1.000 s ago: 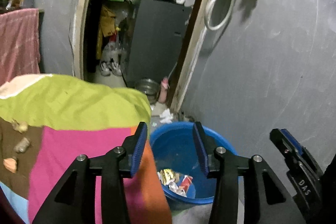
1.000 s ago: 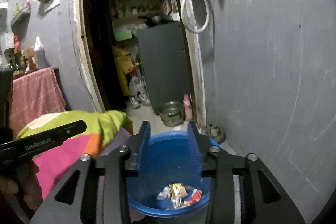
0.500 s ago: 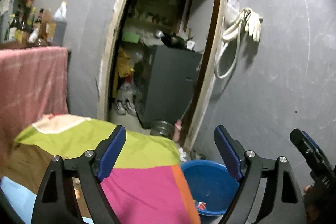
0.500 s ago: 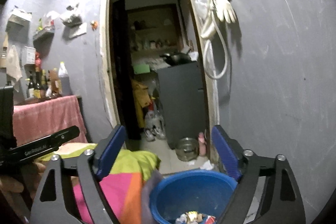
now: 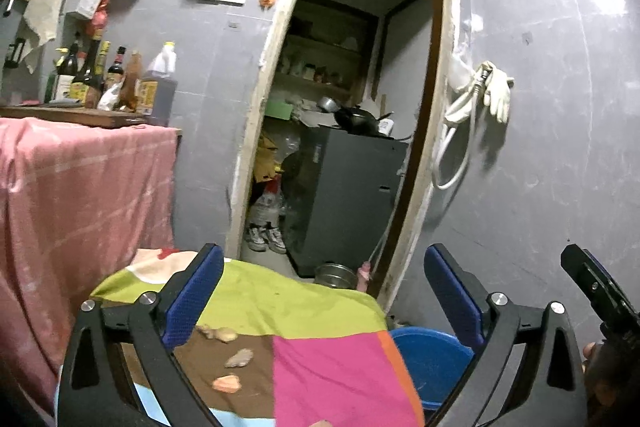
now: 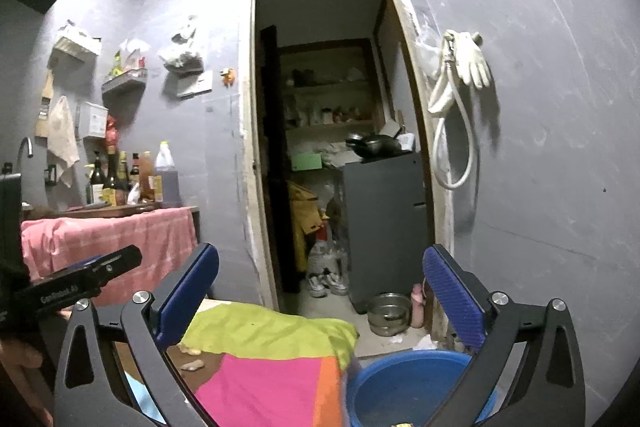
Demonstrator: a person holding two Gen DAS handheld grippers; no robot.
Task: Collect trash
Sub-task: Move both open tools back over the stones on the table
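Observation:
My left gripper (image 5: 320,267) hangs above a table under a patchwork cloth (image 5: 332,367); its jaws are opening, with nothing between them. Small brown and orange trash scraps (image 5: 239,357) lie on the cloth's brown patch below its left finger. A blue basin (image 5: 432,363) stands on the floor at the table's right end. My right gripper (image 6: 320,259) points level at the doorway, jaws opening and empty too. Below it are the same cloth (image 6: 272,379), two scraps (image 6: 192,365) and the basin (image 6: 408,383). The basin's contents are almost wholly cut off.
A pink-draped counter (image 5: 80,187) with bottles (image 5: 156,87) stands at the left. Ahead, a doorway (image 6: 328,147) leads to a storeroom with a grey cabinet (image 6: 384,219), shoes and a metal bowl (image 6: 388,313). A hose and glove (image 6: 468,67) hang on the right wall.
Both grippers rose and tilted up from the basin, and their jaws spread wide. The basin and its wrappers slid to the bottom edge. The counter and bottles came into view.

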